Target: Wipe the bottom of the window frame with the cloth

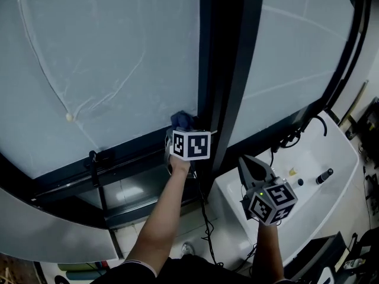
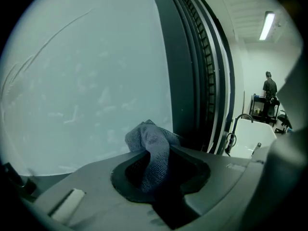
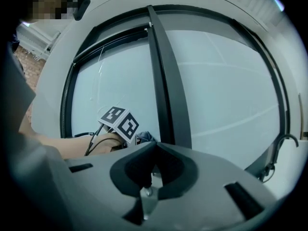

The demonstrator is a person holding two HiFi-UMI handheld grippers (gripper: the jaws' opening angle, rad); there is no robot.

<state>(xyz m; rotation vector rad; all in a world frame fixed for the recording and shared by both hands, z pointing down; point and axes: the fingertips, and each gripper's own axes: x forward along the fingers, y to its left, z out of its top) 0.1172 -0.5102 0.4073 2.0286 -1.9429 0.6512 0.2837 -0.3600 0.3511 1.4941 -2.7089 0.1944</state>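
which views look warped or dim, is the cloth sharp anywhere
Head view: mild bending, the cloth small and dark against the bright pane. Left gripper view: strong fisheye, black corners, cloth weave sharp, ceiling light bright. Right gripper view: fisheye bows the window frame; a mosaic patch top left.

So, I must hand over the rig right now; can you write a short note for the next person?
Left gripper: shut on the cloth, at the corner where the bottom frame rail meets the central post.
Right gripper: shut, empty, hangs above the white sink.
Done: the pictures do not show how much of the rail is wiped.
Left: probably wipe along the rail under the left pane, then under the right pane.
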